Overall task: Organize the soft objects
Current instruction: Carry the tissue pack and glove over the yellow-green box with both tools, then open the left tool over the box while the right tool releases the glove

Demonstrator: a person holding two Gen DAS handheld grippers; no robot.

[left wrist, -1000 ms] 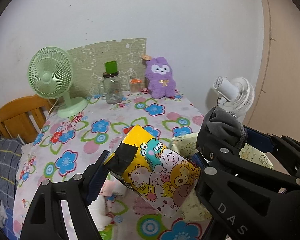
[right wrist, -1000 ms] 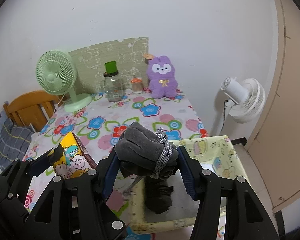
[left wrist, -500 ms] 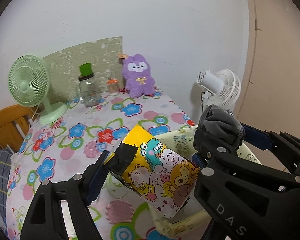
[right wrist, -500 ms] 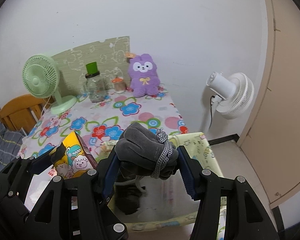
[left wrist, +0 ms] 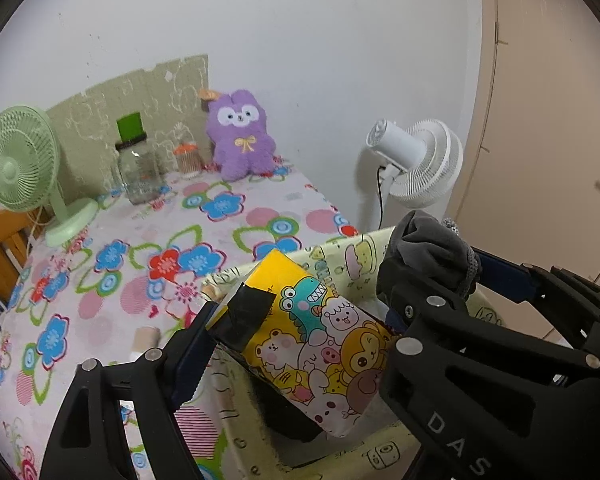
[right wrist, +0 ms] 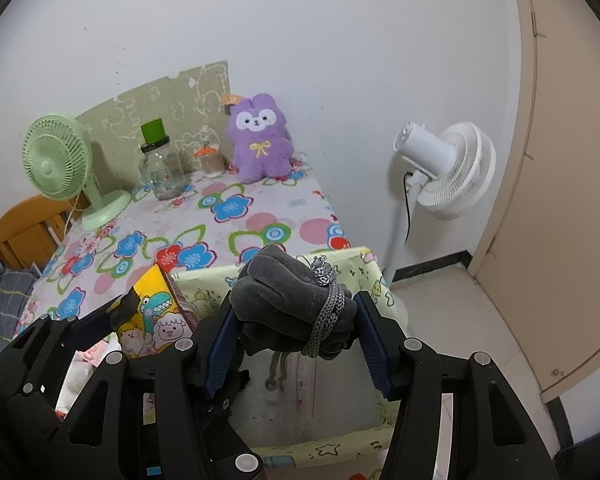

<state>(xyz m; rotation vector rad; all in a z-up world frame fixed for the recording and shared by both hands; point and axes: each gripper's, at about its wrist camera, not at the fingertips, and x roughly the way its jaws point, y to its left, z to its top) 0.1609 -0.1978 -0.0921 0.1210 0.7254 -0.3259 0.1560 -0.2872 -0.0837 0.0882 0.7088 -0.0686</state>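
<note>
The left gripper point(left wrist: 300, 344) pinches a yellow cartoon-print pack point(left wrist: 312, 344) between its pads, and its jaws have just been opening a little with the pack still between them — it hangs tilted over the pale-yellow fabric bin point(right wrist: 340, 446) at the table's point(left wrist: 112, 272) near right corner. The right gripper point(right wrist: 296, 336) is clamped on a grey rolled cloth point(right wrist: 288, 300) tied with a grey cord point(right wrist: 326, 320), above the bin's open mouth — a purple plush point(right wrist: 260, 140) sits at the far edge.
</note>
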